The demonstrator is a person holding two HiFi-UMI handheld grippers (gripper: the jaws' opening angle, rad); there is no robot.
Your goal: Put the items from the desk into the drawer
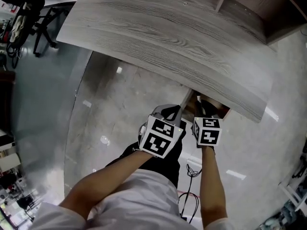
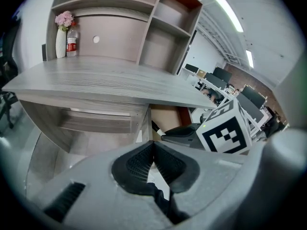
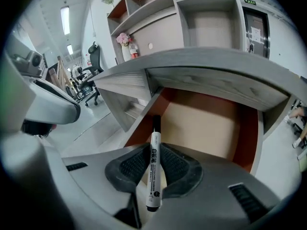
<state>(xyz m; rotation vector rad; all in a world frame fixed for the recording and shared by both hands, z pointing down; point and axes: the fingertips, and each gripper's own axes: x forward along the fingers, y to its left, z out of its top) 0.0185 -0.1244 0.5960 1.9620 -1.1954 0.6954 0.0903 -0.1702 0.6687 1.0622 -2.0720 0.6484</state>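
Note:
My right gripper (image 3: 154,153) is shut on a white marker (image 3: 153,169) with a black cap, which points forward over the open drawer (image 3: 206,123). The drawer has a tan bottom and orange-red walls, and it juts out beneath the grey wooden desk (image 1: 158,37). In the head view the right gripper (image 1: 204,109) hangs at the drawer's (image 1: 219,110) mouth. The left gripper (image 1: 171,111) is beside it, a little to the left. In its own view the left gripper (image 2: 153,146) has its pads pressed together with nothing between them. No loose items show on the desk top.
A white vase with pink flowers (image 2: 61,32) and a small bottle (image 2: 72,41) stand at the back of the desk under a shelf unit (image 2: 158,18). An office chair (image 1: 29,18) stands left of the desk. A black cable (image 1: 191,172) lies on the glossy floor.

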